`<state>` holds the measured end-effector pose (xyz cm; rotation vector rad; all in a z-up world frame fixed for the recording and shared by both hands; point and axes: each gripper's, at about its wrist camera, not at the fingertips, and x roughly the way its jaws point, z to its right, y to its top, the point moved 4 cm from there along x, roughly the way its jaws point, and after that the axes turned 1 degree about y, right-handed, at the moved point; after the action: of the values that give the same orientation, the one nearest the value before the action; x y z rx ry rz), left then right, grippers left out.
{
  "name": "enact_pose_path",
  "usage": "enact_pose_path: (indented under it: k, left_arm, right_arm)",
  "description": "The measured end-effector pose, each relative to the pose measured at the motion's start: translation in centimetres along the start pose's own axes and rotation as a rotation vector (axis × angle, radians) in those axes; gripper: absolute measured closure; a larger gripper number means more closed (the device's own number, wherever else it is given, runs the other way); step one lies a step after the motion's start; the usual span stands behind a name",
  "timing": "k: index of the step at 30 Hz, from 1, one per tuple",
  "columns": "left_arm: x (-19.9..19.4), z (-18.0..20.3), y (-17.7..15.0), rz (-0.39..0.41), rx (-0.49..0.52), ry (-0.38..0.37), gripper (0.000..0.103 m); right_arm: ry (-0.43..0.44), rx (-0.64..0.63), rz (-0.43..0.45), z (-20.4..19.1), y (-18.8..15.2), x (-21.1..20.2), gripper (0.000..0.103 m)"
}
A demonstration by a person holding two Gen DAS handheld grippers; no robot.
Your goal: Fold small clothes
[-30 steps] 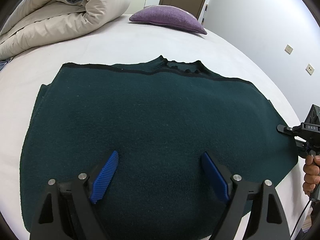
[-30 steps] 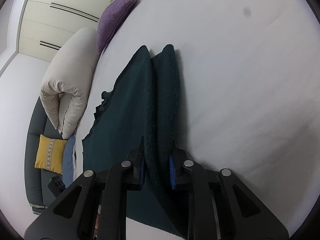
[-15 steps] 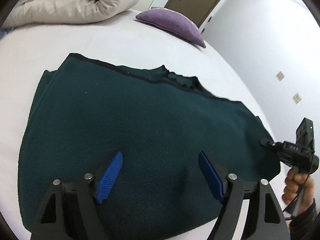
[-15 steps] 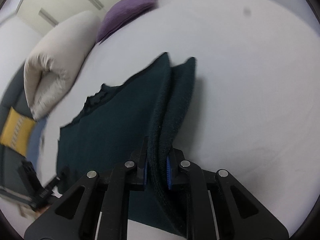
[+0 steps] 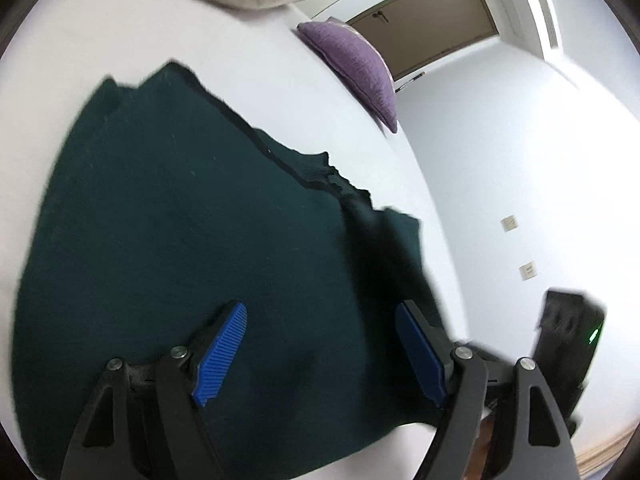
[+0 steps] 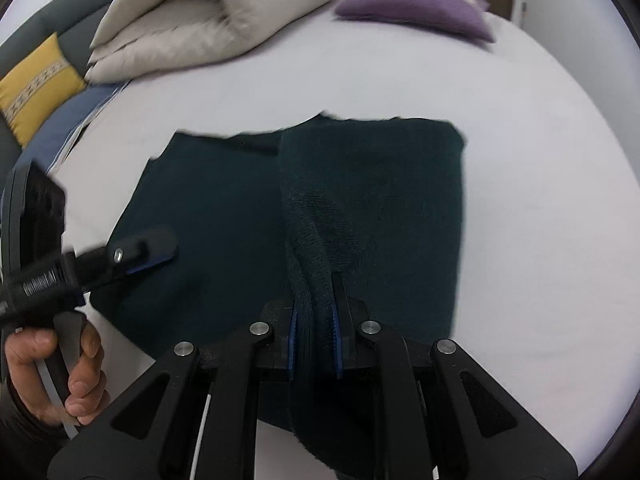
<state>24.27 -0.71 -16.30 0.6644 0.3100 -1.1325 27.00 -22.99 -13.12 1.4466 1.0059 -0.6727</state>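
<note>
A dark green knitted sweater [image 5: 180,220] lies spread on the white bed, neckline at the far side. My right gripper [image 6: 315,312] is shut on its side edge. That side is raised in a thick fold [image 6: 392,200] and lies over the middle of the sweater [image 6: 216,208]. My left gripper [image 5: 320,312] hovers just over the near part of the body. Its jaws are opening, and only flat cloth lies below the blue pads [image 5: 220,352], none of it gripped. In the right wrist view a hand [image 6: 52,368] holds that left gripper [image 6: 148,248] at the sweater's left edge.
A rolled beige duvet [image 6: 200,12] and a purple cushion [image 6: 412,4] lie at the far side of the bed [image 6: 540,160]. At far left sits a yellow cushion [image 6: 32,80] on a grey seat. A brown door [image 5: 424,12] and white walls stand beyond.
My right gripper has risen and swung inward with the sweater's side edge, laying that side over the body. The left gripper rolled and shifted sideways over the cloth, still holding nothing.
</note>
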Motion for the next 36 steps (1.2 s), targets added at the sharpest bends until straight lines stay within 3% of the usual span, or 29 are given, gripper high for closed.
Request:
enact_pose_path:
  k: [5, 8, 13, 19, 21, 22, 25, 29, 32, 36]
  left_arm:
    - [2.1, 1.9, 0.7, -0.04, -0.009, -0.047, 0.014]
    - [3.9, 2.8, 1.0, -0.078, -0.023, -0.039, 0.013]
    - [6.3, 5.5, 0.3, -0.13, 0.038, -0.019, 0.015]
    - [8.4, 6.3, -0.3, -0.171, 0.055, 0.018, 0.041]
    - [8.6, 6.3, -0.3, -0.181, 0.044, 0.017, 0.06]
    - [8.6, 6.4, -0.3, -0.185, 0.051, 0.018, 0.063]
    - [8.5, 6.5, -0.6, -0.185, 0.067, 0.015, 0.089]
    - [8.0, 6.7, -0.7, -0.185, 0.075, -0.009, 0.089]
    - [7.4, 6.6, -0.2, -0.182, 0.084, -0.012, 0.09]
    - [6.8, 6.1, 0.4, -0.184, 0.074, -0.025, 0.09]
  right_arm:
    - [0.025, 0.012, 0.003, -0.6, -1.4, 1.1, 0.091]
    - [0.045, 0.035, 0.022, -0.1, -1.9, 0.9, 0.09]
    - [0.109, 0.049, 0.051, 0.6, -3.5, 0.2, 0.085]
    - [0.153, 0.063, 0.07, 1.6, -4.8, -0.1, 0.085]
    - [0.172, 0.072, 0.068, 1.8, -5.7, -0.5, 0.084]
    - [0.208, 0.084, 0.075, 2.1, -6.4, -1.2, 0.082]
    - [0.279, 0.129, 0.102, 3.0, -8.4, -3.1, 0.071]
    - [0.321, 0.192, 0.188, 5.3, -10.2, -6.0, 0.066]
    - [0.267, 0.275, 0.244, 9.0, -10.9, -7.2, 0.066]
    - [0.181, 0.371, 0.245, 13.0, -11.2, -6.9, 0.064]
